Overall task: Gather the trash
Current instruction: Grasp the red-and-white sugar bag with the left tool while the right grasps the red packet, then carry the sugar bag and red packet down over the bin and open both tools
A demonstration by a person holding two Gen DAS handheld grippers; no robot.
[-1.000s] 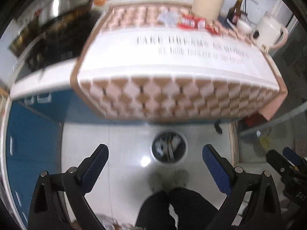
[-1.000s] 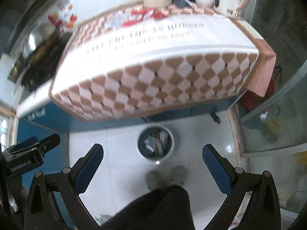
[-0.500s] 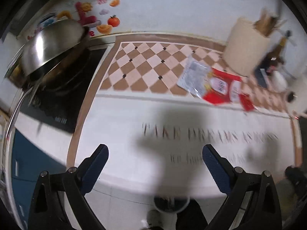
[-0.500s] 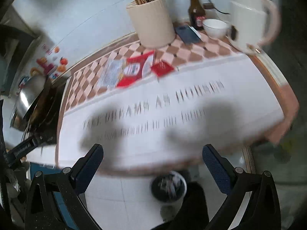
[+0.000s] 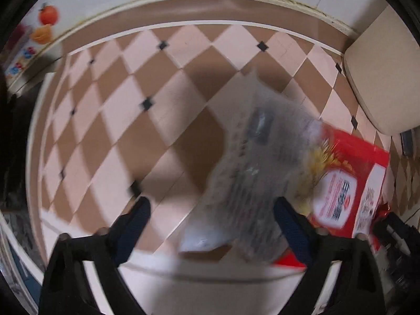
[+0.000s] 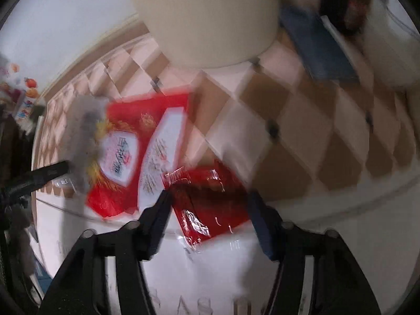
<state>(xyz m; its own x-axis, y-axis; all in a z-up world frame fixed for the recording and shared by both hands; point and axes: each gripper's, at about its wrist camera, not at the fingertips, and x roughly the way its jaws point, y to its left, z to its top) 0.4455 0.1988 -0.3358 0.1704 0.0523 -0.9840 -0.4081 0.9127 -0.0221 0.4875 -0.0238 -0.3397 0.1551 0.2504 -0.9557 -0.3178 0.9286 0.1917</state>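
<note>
On the checkered counter, left gripper [image 5: 211,210] wide over clear wrapper [image 5: 252,168], right gripper [image 6: 210,202] wide around red wrapper [image 6: 210,202].

Glossy red plastic wrapper [image 6: 210,202], crinkled film

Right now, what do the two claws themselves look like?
Both match. The left claw has black angular arms with round pivot bolts and two fingers faced with dark blue textured pads. The right claw has the same black frame and blue pads. No cables, markings or sleeves show.
</note>
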